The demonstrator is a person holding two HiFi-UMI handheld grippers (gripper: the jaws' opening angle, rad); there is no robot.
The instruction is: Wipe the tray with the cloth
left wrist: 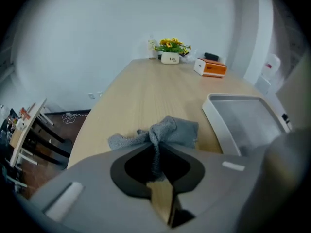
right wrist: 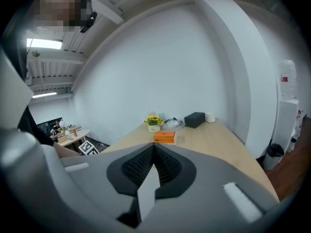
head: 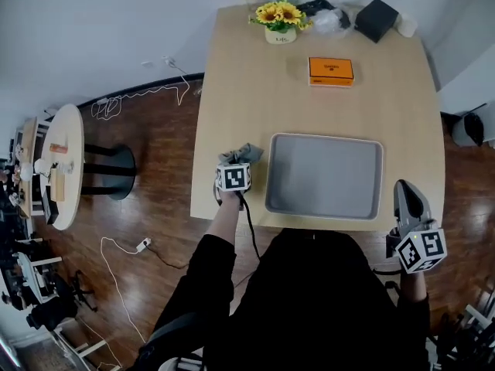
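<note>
While left claw [left wrist: 155, 149] is pinching grey cloth [left wrist: 177, 130] on table [head: 255, 91] just left of tray [head: 325, 138], we're judging it soft, light, floppy; bunched middle gripping best. Right claw [right wrist: 153, 152] hanging pressed together, empty.

Open tabletop [head: 247, 107] between tray [head: 325, 178] and orange box [head: 331, 71]; flowerpot [head: 280, 34], black box [head: 377, 18] along far edge.

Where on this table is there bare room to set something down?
Bare wood runs down the left side of the table, from the flower pot to the cloth, and across the middle between the orange box and the tray. The far edge is crowded: flower pot, black box, plastic bag.
</note>
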